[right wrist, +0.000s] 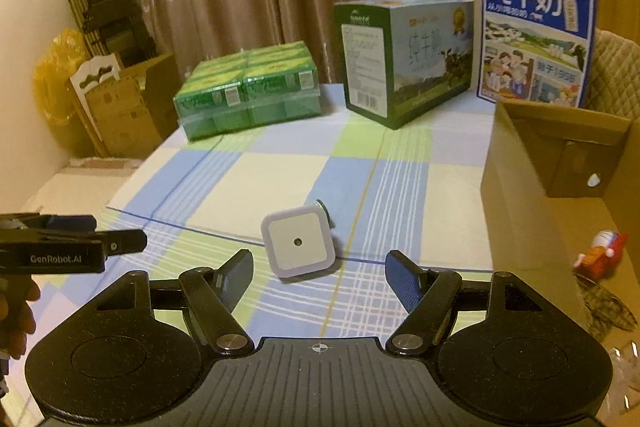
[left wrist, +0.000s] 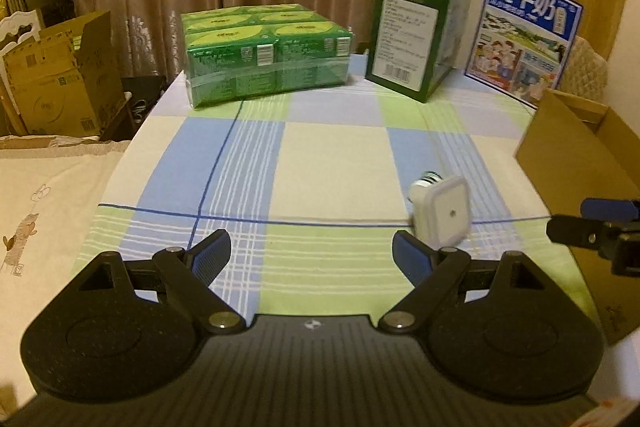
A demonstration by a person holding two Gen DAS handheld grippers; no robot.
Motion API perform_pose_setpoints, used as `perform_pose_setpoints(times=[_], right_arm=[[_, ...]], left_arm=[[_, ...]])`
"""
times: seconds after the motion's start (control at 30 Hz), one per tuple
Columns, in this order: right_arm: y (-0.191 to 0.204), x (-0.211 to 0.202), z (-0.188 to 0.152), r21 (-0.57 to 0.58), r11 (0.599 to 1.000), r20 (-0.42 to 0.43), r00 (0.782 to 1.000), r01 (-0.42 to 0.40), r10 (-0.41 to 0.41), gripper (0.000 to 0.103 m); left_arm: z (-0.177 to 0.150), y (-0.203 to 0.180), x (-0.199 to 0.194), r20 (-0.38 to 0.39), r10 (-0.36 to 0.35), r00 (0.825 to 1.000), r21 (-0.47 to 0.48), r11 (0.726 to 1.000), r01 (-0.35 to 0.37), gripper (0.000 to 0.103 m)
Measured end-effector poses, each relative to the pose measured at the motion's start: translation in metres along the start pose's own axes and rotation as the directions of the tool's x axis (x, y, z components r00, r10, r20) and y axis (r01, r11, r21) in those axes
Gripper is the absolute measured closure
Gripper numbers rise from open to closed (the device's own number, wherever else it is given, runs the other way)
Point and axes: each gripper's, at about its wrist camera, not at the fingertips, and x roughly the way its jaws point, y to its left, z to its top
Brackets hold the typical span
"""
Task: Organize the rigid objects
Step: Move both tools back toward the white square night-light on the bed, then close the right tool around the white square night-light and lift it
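Observation:
A white square night-light with a screw base [right wrist: 299, 243] lies on the checked tablecloth [right wrist: 280, 179], just ahead of my right gripper [right wrist: 320, 277], which is open and empty. In the left wrist view the night-light [left wrist: 440, 213] lies just beyond the right finger of my left gripper [left wrist: 312, 257], which is open and empty. Each gripper shows at the edge of the other's view: the right one [left wrist: 592, 227], the left one [right wrist: 92, 239].
An open cardboard box [right wrist: 560, 163] stands at the table's right, with a small toy figure [right wrist: 600, 251] inside. A green shrink-wrapped pack [right wrist: 248, 91], a green milk carton box [right wrist: 404, 59] and a blue milk box [right wrist: 536, 39] stand at the back. Cardboard boxes [left wrist: 56, 75] sit off the left.

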Motion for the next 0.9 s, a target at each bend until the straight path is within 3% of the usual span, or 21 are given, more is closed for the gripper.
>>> perform_pose_setpoints(times=[0.3,0.67,0.9], right_arm=[[-0.001,0.05,-0.003,-0.055,0.998,-0.032,0.999,-0.014,0.012,0.033],[0.013,0.097,-0.004,-0.161,0.985,-0.05,0.998,-0.055,0.047,0.033],[0.016,0.119,-0.005,-0.213,0.977,-0.066,0.998,-0.026,0.012,0.033]], left_arm=[[0.015,0.006,0.036,0.061,-0.01,0.998,0.017,1.0,0.009,0.018],[0.022,0.013,0.062,0.035,-0.016,0.999,0.025,1.0,0.015,0.018],[0.024,0.018,0.068,0.022,-0.009,1.0,0.0,1.0,0.009,0.018]])
